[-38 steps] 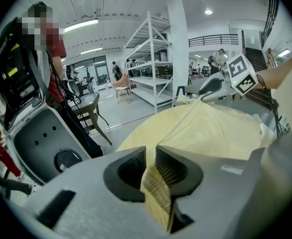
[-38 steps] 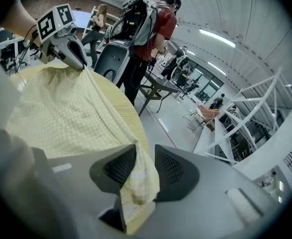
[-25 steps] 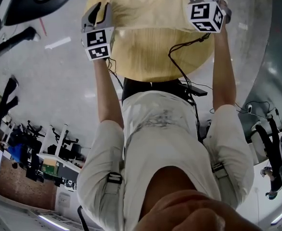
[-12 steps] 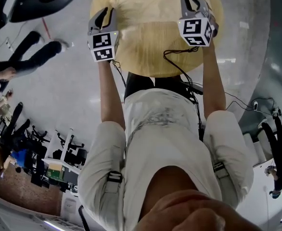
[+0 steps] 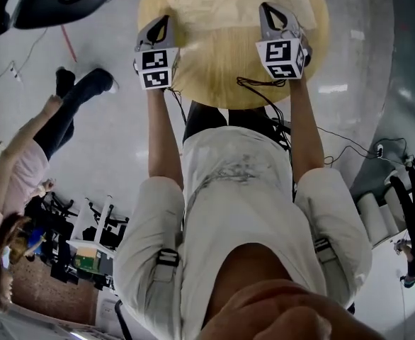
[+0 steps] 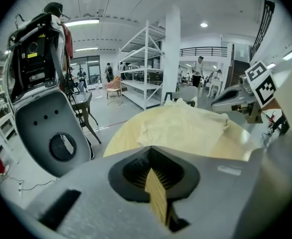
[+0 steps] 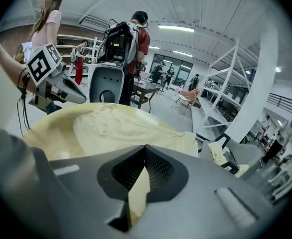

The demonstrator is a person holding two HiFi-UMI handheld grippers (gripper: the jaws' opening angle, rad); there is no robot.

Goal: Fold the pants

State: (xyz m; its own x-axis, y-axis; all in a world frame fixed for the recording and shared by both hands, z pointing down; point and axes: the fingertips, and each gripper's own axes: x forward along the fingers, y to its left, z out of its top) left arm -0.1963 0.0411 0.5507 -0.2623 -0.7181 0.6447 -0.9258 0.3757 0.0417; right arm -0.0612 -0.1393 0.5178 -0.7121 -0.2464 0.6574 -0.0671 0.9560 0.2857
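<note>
On the round wooden table [image 5: 229,69] the pale yellow pants [image 5: 225,2] are spread toward the far side, somewhat rumpled. Left gripper [image 6: 151,148] and right gripper [image 7: 145,147] are held over the near part of the top, one to each side, short of the cloth and not touching it. Both sets of jaws are seen shut with nothing pinched; the left pair has only just been closed. Fabric is judged light, soft and limp: no stiffness to be relied on, sag and creasing to be expected once lifted. Hold is best taken at the two corners of one edge, all layers pinched together, so the fold can be carried over evenly.
</note>
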